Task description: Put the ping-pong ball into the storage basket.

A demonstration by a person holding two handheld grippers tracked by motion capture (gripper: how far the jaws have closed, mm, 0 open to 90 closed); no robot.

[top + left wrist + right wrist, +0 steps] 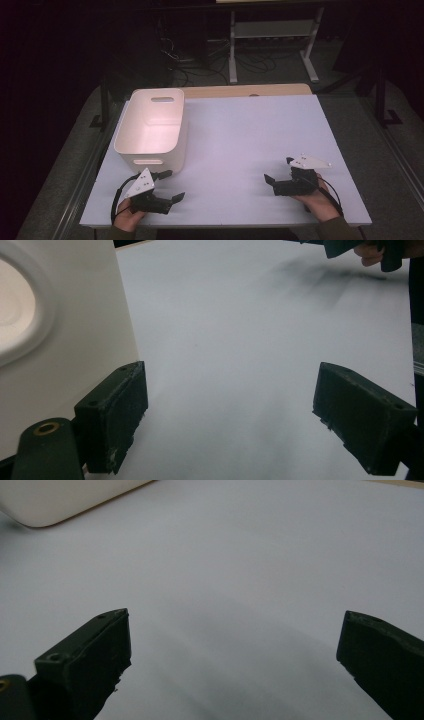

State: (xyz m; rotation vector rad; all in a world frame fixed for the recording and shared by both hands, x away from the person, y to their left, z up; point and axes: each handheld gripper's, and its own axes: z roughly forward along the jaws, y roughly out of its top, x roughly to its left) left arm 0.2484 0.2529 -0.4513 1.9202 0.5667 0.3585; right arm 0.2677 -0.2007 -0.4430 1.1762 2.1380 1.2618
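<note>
Beside the white bin point(150, 130), half cut off: left gripper point(172, 186), jaws apart.

White handled bin point(150, 127) stands upright, empty, on table's left.

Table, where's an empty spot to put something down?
The table is bare between the white bin and its right edge, and between the left gripper and right gripper. It's crowded only around the bin, at the left.

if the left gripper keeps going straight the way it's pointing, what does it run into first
Probably nothing nearby: the left gripper, jaws open, points across bare table. The bin lies just off to one side, and the right gripper is far ahead, off-line.
</note>
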